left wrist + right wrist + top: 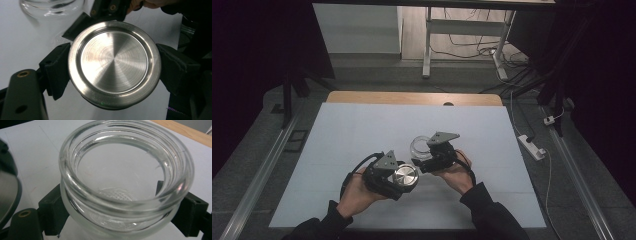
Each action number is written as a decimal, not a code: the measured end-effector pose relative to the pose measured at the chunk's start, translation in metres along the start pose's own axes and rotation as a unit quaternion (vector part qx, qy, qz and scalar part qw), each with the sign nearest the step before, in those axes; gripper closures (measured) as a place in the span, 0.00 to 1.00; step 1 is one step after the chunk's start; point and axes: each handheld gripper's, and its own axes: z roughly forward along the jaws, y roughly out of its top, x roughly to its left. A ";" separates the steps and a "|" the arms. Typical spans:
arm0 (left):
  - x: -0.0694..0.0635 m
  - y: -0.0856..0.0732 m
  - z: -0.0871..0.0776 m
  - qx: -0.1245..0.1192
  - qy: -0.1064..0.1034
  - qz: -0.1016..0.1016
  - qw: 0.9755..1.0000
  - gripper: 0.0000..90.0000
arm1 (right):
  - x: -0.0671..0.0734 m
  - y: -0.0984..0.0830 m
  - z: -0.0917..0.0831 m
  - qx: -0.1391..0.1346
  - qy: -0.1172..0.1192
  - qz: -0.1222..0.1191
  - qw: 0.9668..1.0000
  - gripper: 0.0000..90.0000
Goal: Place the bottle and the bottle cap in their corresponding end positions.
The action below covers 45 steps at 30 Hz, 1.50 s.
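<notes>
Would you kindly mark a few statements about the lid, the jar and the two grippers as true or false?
1. The left gripper is shut on the metal lid. True.
2. The glass jar is full of liquid. False: it looks empty.
3. The right gripper holds the jar. True.
4. The lid sits on the jar. False: they are held apart, side by side.
5. The white table cover is green. False: it is white.
</notes>
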 end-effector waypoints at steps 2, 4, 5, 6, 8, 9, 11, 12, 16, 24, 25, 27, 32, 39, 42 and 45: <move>-0.001 -0.001 0.003 0.000 -0.001 0.002 1.000 0.21 | -0.002 0.001 0.002 0.000 -0.001 0.002 1.000 0.17; -0.001 -0.002 0.005 0.001 -0.002 0.004 1.000 0.21 | -0.004 0.002 0.004 0.000 -0.003 0.002 1.000 0.17; -0.001 -0.003 0.007 0.003 -0.001 0.004 1.000 0.21 | -0.004 0.002 0.004 0.000 -0.003 0.002 1.000 0.17; -0.002 -0.004 0.009 0.004 -0.002 0.005 1.000 0.21 | -0.004 0.003 0.006 0.000 -0.004 0.002 1.000 0.17; -0.002 -0.006 0.014 0.007 -0.005 0.006 1.000 0.21 | -0.007 0.004 0.009 0.000 -0.006 0.002 1.000 0.17; -0.002 -0.006 0.014 0.007 -0.005 0.006 1.000 0.21 | -0.008 0.005 0.010 0.000 -0.007 0.004 1.000 0.17; -0.002 -0.009 0.019 0.008 -0.004 0.007 1.000 0.21 | -0.009 0.006 0.012 0.001 -0.007 0.005 1.000 0.17; -0.002 -0.009 0.019 0.008 -0.004 0.007 1.000 0.21 | -0.009 0.006 0.012 0.001 -0.007 0.005 1.000 0.17; -0.001 -0.013 0.027 0.009 -0.003 0.010 1.000 0.21 | -0.014 0.008 0.018 0.000 -0.011 0.006 1.000 0.17; -0.001 -0.018 0.042 0.020 0.005 0.016 1.000 0.21 | -0.021 0.011 0.030 0.003 -0.021 0.006 1.000 0.17; 0.001 -0.019 0.046 0.024 0.005 0.017 1.000 0.21 | -0.022 0.011 0.031 0.004 -0.023 0.007 1.000 0.17; 0.001 -0.020 0.048 0.025 0.007 0.016 1.000 0.21 | -0.025 0.011 0.034 0.005 -0.025 0.008 1.000 0.17; 0.003 -0.021 0.057 0.028 0.010 0.015 0.999 0.21 | -0.029 0.012 0.040 0.007 -0.030 0.010 0.999 0.17; 0.007 -0.023 0.067 0.029 0.018 0.014 0.999 0.21 | -0.036 0.014 0.048 0.009 -0.038 0.015 0.999 0.17; 0.009 -0.024 0.072 0.031 0.020 0.010 0.999 0.21 | -0.040 0.014 0.053 0.010 -0.043 0.017 0.999 0.17; 0.012 -0.025 0.076 0.036 0.021 0.007 0.999 0.21 | -0.040 0.013 0.056 0.011 -0.045 0.018 0.999 0.17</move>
